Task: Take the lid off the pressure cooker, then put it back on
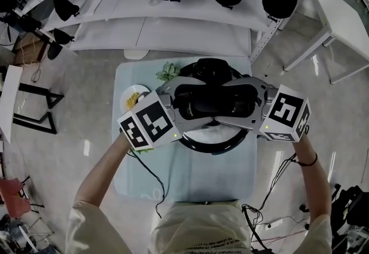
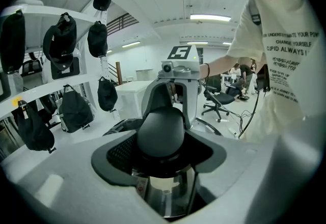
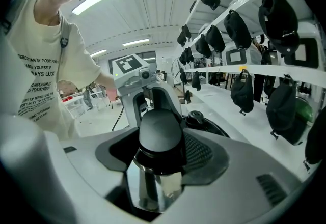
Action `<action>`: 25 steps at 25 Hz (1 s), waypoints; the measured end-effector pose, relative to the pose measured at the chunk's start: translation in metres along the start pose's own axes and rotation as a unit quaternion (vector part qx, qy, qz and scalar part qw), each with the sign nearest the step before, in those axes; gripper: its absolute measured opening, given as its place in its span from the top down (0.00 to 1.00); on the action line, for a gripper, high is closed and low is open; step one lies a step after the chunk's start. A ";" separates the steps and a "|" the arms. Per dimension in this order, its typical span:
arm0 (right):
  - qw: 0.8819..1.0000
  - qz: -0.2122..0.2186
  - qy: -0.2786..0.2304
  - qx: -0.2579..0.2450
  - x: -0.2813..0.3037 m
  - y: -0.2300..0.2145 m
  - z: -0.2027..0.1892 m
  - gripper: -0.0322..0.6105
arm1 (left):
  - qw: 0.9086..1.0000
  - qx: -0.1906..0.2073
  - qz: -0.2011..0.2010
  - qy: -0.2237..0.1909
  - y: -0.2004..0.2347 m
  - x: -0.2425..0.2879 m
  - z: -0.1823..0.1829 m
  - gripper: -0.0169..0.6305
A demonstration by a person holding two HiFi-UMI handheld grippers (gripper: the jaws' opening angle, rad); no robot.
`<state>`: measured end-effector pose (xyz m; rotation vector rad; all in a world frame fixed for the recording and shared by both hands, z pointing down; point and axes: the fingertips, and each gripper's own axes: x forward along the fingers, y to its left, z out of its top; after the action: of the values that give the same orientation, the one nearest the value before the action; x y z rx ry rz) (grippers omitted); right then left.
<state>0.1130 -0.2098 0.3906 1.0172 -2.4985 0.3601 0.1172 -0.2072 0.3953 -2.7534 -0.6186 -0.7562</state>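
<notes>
As the lid handle [image 1: 214, 100] runs left to right over the pressure cooker [image 1: 213, 144] on the tabletop [image 1: 190, 180], the left claw [image 2: 162, 141] and right claw [image 3: 160, 141] face each other, each clenched on its nearer end. Equal reach suggests a level, straight lift.

Table [image 1: 185, 180]: pressure cooker [image 1: 199, 145], plate [image 1: 128, 97], greens [image 1: 168, 71].

Shirt [image 2: 285, 65] print — seemingly "CHANGE YOURSELF" and "CUPID ALWAYS" — partly legible.
</notes>
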 end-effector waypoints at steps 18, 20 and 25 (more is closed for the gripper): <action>1.000 0.008 -0.009 -0.009 -0.008 0.001 0.021 0.53 | 1.000 0.012 -0.003 0.013 0.004 -0.011 0.017 0.52; 1.000 0.007 -0.010 -0.012 -0.010 0.003 0.025 0.53 | 1.000 0.016 -0.001 0.012 0.004 -0.014 0.021 0.52; 1.000 0.000 -0.008 -0.024 -0.014 0.010 0.033 0.53 | 1.000 0.028 0.005 0.010 -0.001 -0.020 0.028 0.52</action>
<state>0.1063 -0.2068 0.3544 1.0058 -2.5094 0.2915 0.1131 -0.2040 0.3608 -2.6926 -0.6133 -0.7516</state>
